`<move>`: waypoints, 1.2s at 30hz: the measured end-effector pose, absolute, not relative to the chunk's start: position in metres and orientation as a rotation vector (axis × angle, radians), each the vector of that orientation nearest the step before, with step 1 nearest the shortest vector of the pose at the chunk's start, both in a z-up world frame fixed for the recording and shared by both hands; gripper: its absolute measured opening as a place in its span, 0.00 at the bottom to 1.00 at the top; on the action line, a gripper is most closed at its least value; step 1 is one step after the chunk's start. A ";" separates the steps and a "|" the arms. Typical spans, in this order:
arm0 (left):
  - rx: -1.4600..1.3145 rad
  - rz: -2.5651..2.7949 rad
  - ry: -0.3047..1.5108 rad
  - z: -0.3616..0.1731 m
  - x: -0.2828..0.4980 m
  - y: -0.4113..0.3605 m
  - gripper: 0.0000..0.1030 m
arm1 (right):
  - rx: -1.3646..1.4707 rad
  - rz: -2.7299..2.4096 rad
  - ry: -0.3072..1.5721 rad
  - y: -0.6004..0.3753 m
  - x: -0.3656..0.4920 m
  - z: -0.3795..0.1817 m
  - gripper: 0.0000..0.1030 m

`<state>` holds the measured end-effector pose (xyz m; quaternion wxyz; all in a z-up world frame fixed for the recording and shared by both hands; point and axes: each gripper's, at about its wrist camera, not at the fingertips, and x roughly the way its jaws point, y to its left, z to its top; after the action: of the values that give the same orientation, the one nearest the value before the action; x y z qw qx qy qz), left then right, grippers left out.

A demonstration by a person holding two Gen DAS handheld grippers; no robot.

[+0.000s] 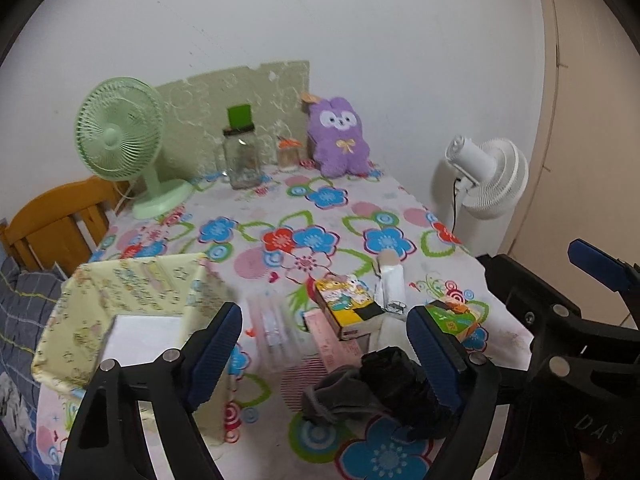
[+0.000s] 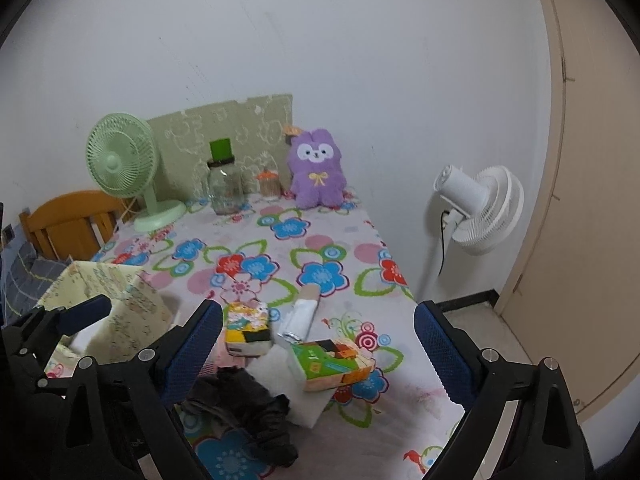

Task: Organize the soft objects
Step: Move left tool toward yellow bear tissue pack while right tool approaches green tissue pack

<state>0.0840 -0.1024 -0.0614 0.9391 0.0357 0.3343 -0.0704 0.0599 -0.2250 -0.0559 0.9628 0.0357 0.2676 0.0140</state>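
A pile of soft items lies at the near edge of the flowered table (image 1: 352,208): dark grey and black cloths (image 1: 372,388), tissue packs (image 1: 348,304) and a white roll (image 1: 390,286). My left gripper (image 1: 324,344) is open and empty, just above the dark cloths. My right gripper (image 2: 318,340) is open and empty above the same pile, over the green-orange tissue pack (image 2: 334,364) and dark cloths (image 2: 244,412). A yellow fabric box (image 1: 120,304) stands at the left, with a white item inside; it also shows in the right wrist view (image 2: 108,312). A purple plush (image 1: 340,140) sits at the back.
A green desk fan (image 1: 120,144), a glass jar (image 1: 240,156) and a small jar (image 1: 289,154) stand at the back by the wall. A white floor fan (image 1: 492,176) stands right of the table. A wooden chair (image 1: 60,224) is at the left.
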 end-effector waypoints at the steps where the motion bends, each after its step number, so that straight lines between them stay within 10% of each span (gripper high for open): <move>1: 0.077 -0.147 0.693 -0.065 0.088 -0.105 0.83 | 0.075 0.029 0.552 -0.227 0.063 -0.059 0.95; 33: 0.153 -0.159 0.917 -0.144 0.149 -0.135 0.80 | 0.167 0.071 0.856 -0.241 0.151 -0.161 0.95; 36: 0.156 -0.156 0.925 -0.146 0.151 -0.135 0.80 | 0.192 0.084 0.880 -0.243 0.154 -0.167 0.82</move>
<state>0.1512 -0.1348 -0.1462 0.8891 0.0752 0.4451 -0.0753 0.1543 -0.2425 -0.1670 0.8995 0.0930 0.4250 0.0408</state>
